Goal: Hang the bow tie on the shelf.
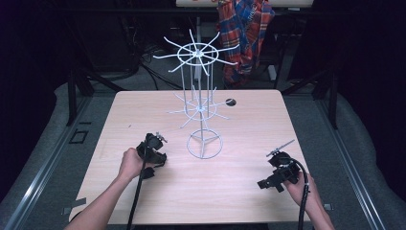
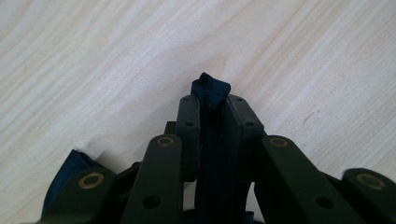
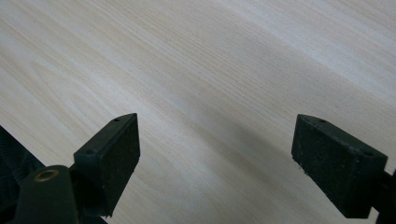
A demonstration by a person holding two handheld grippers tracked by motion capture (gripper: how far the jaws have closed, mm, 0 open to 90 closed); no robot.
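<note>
pinched tight in the left gripper (image 2: 212,109): a bit of dark blue cloth (image 2: 211,89), low on the wooden table (image 1: 239,182), likely for hanging on the white wire rack (image 1: 198,103). right gripper (image 3: 229,154) open wide, waiting over bare wood.

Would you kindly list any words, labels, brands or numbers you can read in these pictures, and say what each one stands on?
None: no readable text on the wooden table, the white wire rack, the plaid shirt, the dark blue cloth pinched in the left gripper, or the open right gripper.
</note>
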